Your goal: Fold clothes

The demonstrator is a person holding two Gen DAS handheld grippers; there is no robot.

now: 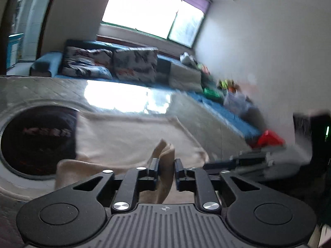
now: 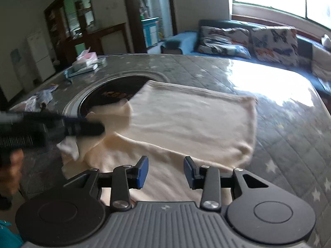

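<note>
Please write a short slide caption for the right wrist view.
Open right gripper above cream garment; left gripper pinches its edge.

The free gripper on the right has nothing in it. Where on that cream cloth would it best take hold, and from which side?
Probably the cream cloth's near right corner. The layers stack into a thick edge there, apart from the left gripper, which already pinches the other end. The open right gripper could come in low from the right, one finger sliding under the edge.

Glossy grey stone-patterned table [image 2: 279,128] with a round dark inset panel [image 2: 115,95] left of centre, bearing a cream folded cloth garment [image 2: 186,119] overlapping the panel's right edge, a tissue box [image 2: 86,59] at far left, and crumpled wrappers [image 2: 41,99] at left.
</note>
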